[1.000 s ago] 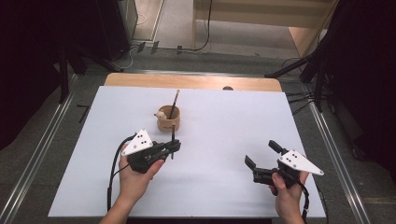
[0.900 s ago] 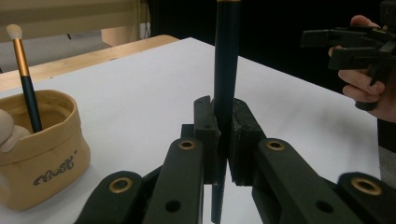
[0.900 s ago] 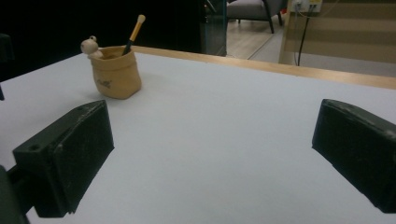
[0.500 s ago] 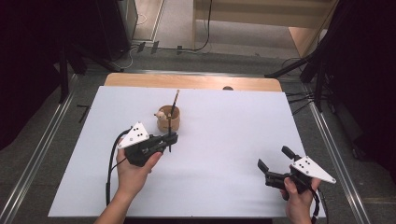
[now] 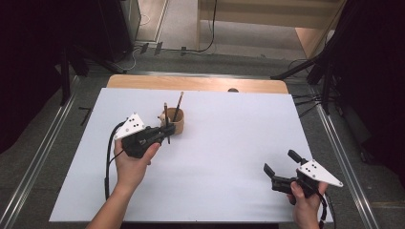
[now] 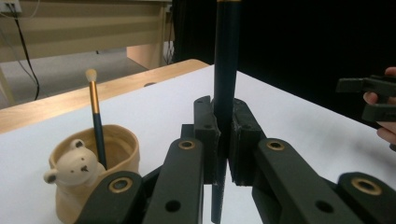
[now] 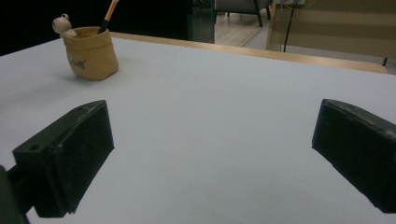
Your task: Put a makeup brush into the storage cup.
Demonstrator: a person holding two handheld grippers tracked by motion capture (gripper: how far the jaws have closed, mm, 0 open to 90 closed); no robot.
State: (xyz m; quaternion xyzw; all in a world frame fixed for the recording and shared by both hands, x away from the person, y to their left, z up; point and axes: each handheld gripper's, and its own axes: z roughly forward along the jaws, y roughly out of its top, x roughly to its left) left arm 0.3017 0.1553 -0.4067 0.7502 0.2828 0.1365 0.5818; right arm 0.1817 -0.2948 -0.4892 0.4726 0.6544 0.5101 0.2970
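My left gripper (image 5: 165, 133) is shut on a dark brush (image 5: 165, 119) and holds it upright, just left of a tan bear-faced cup (image 5: 175, 125). A second brush (image 5: 179, 104) with a gold ferrule stands in that cup. In the left gripper view the dark handle (image 6: 226, 70) is clamped between the pads of the left gripper (image 6: 225, 140), with the cup (image 6: 100, 158) and its brush (image 6: 95, 116) to the lower left. My right gripper (image 5: 279, 162) is open near the table's front right corner, nothing between its fingers. In its own view the right gripper (image 7: 210, 154) looks toward the cup (image 7: 91, 53).
A white sheet (image 5: 229, 143) covers the table, with a bare wooden strip (image 5: 200, 84) along the far edge. Dark stands and cables lie on the floor around it. The right gripper (image 6: 369, 98) appears at the right edge of the left gripper view.
The left gripper has carried the dark brush away from me and up, to beside the cup. The right gripper drew back toward the front right corner, then stayed still.
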